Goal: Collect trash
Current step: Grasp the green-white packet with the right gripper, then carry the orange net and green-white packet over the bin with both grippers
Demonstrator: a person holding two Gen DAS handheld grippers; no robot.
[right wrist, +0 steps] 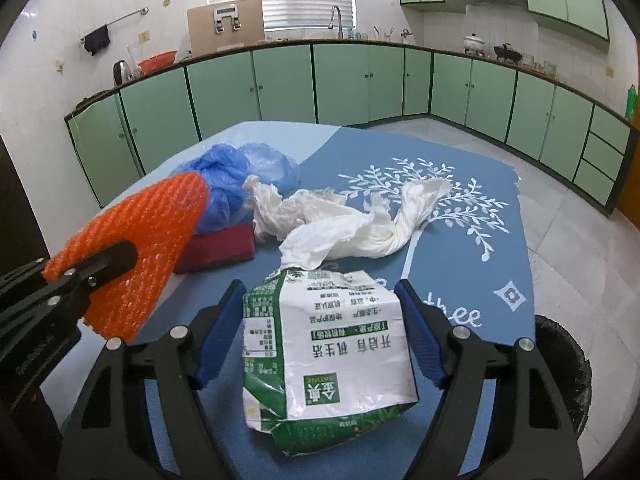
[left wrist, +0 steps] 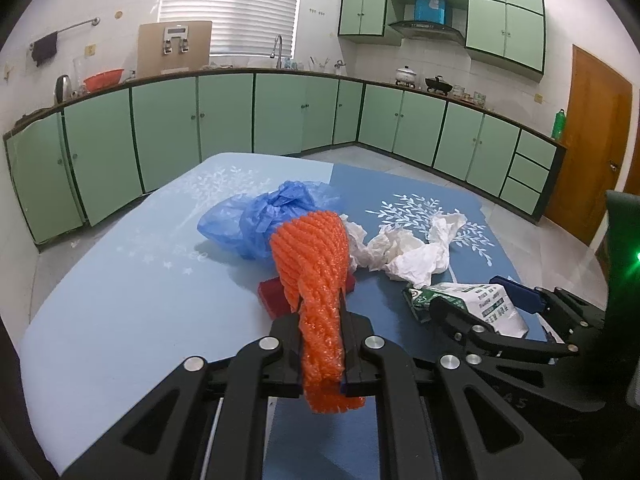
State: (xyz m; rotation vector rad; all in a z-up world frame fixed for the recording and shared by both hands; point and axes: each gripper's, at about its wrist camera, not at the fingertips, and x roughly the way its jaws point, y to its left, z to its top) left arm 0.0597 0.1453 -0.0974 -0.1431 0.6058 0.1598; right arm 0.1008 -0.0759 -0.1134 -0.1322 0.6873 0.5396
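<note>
The left hand-held gripper [left wrist: 320,344] is clenched on an orange foam net [left wrist: 316,272], which sticks up at the lower centre of the left wrist view. In the right wrist view, the right hand-held gripper [right wrist: 320,332] has its jaws spread either side of a crumpled carton [right wrist: 328,360] lying on the surface [right wrist: 460,248] at lower centre; the pads [right wrist: 218,336] sit just beside its edges without clearly pressing. Above the carton lie white tissue [right wrist: 340,224], a red block [right wrist: 220,248] and a blue bag [right wrist: 240,176]. A black bin [right wrist: 568,364] shows at the lower right.
</note>
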